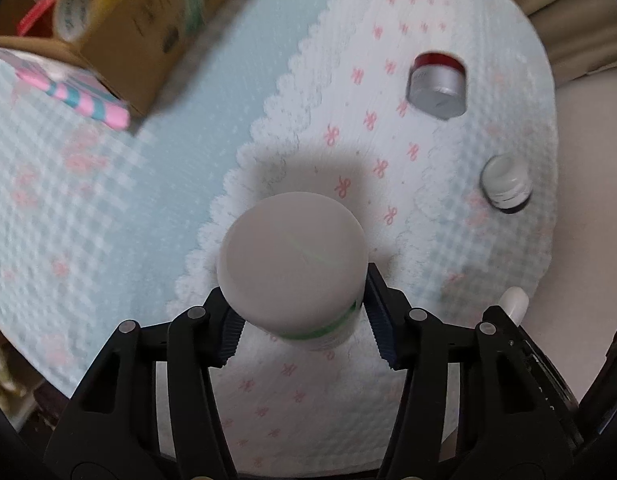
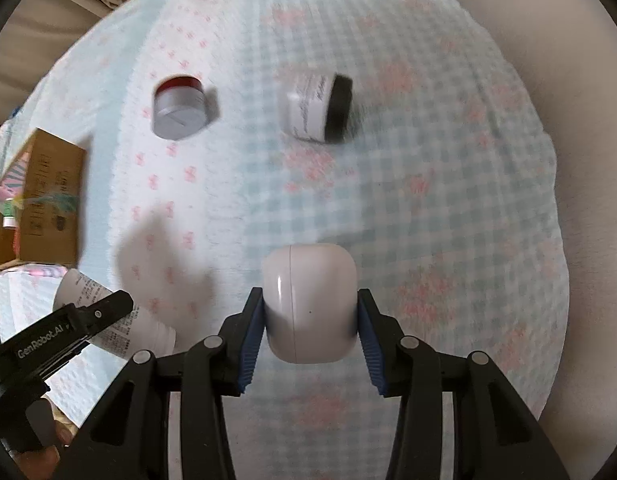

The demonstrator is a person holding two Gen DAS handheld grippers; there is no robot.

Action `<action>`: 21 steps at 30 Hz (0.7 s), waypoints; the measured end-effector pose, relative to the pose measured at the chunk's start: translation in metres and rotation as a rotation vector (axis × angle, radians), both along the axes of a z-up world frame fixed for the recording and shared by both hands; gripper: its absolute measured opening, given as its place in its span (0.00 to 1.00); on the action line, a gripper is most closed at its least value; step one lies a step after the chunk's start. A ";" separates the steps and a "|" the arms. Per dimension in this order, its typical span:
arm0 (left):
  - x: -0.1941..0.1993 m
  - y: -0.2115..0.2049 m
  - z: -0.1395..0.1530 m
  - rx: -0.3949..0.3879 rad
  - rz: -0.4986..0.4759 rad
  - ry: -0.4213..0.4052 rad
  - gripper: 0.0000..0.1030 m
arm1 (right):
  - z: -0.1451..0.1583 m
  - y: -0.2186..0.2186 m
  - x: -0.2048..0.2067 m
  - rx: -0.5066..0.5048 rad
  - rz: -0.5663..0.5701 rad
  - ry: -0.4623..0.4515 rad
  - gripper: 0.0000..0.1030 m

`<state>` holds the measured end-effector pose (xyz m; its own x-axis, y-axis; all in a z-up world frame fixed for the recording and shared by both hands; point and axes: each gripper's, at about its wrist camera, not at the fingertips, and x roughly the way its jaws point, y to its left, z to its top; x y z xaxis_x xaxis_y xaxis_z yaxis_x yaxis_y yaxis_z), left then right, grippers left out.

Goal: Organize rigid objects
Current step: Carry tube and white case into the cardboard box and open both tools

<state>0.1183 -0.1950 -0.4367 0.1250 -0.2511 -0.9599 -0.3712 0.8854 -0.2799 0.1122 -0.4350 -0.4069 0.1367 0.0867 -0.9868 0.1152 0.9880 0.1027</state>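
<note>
The left gripper (image 1: 304, 320) clamps its ribbed blue pads on a white round-capped bottle (image 1: 292, 264) with a green band; the right gripper (image 2: 310, 332) squeezes a smooth, rounded white case (image 2: 310, 304) with a centre seam. Both items look carried clear of the soft checked cloth (image 2: 448, 220). Judged step: transport. Next comes a steady carry to the cardboard box (image 1: 140, 32), up and left of the left fingers. Beyond the right fingers lie a silver-lidded jar (image 2: 180, 108) and a tipped, labelled dark-capped jar (image 2: 316, 108)
</note>
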 end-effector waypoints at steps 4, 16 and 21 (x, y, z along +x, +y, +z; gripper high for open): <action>-0.006 0.021 0.032 -0.002 -0.002 -0.062 0.48 | 0.031 0.005 -0.010 0.007 0.016 -0.053 0.40; -0.024 0.080 0.152 0.078 0.001 -0.283 0.48 | 0.124 0.081 -0.006 0.076 0.118 -0.235 0.40; -0.023 0.122 0.187 0.100 0.002 -0.334 0.48 | 0.161 0.129 -0.003 0.111 0.202 -0.302 0.40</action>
<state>0.0951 -0.0731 -0.2501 0.4371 -0.1574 -0.8855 -0.2750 0.9140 -0.2982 0.1096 -0.3061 -0.2457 0.3891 0.2461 -0.8877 -0.1329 0.9686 0.2103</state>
